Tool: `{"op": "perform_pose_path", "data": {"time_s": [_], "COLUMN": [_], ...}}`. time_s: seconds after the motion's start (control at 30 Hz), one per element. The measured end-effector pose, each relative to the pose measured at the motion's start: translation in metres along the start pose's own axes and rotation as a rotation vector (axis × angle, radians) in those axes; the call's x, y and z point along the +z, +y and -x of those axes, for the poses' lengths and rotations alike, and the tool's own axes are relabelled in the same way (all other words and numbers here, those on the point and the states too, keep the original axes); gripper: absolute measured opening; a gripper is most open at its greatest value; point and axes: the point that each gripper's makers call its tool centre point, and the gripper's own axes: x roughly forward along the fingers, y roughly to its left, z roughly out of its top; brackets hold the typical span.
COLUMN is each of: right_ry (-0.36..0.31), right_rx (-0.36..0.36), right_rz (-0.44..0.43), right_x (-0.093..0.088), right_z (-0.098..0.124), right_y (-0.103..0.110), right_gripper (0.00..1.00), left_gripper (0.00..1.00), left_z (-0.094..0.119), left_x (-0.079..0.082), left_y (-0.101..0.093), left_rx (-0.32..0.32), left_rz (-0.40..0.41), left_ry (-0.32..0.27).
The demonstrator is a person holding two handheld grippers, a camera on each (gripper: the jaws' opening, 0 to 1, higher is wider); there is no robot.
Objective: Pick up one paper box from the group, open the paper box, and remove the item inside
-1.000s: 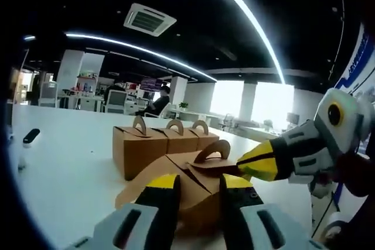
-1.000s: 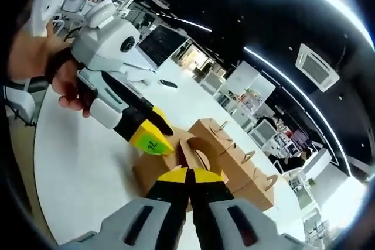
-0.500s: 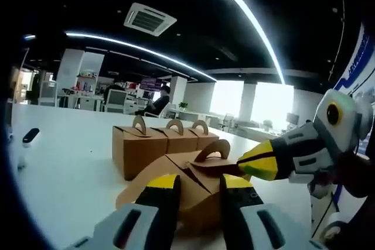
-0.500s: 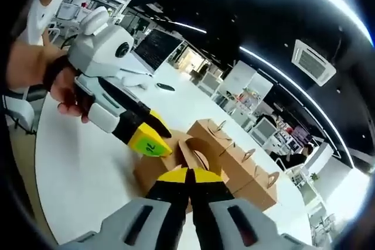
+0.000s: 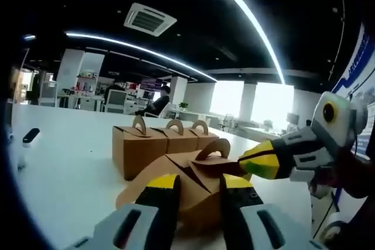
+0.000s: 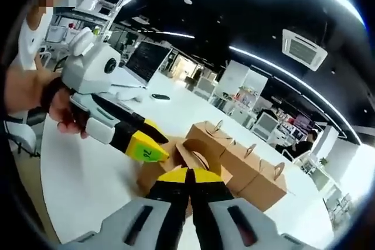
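The left claw (image 5: 196,188) clamps the paper box (image 5: 187,182) at lower centre on the white table (image 5: 70,168). The right claw (image 6: 187,175) is pinched on what seems its top flap.

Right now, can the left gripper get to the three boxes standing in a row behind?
Probably not straight away. The left gripper is clamped on the near box, which sits between it and the row of three boxes. It would have to let go and go over or around first.
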Motion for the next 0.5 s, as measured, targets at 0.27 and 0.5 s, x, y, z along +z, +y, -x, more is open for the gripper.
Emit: {"op": "perform_pose_path", "data": {"time_s": [0.27, 0.5], "right_ry": [-0.024, -0.012], "right_rx": [-0.011, 0.009], "right_rz": [-0.057, -0.034], "right_x": [0.0011, -0.0011], "right_z": [0.0009, -0.0013], "right_y": [-0.0022, 0.0028], "right_gripper": [0.02, 0.02], "left_gripper": [0.29, 0.29], "left_z": [0.0000, -0.0001], "left_x": [0.0003, 0.0008], "left_y": [0.0007, 0.0032], "left_rx": [0.001, 0.005], "left_rz": [-0.004, -0.011], "left_ry": [0.003, 0.021]}}
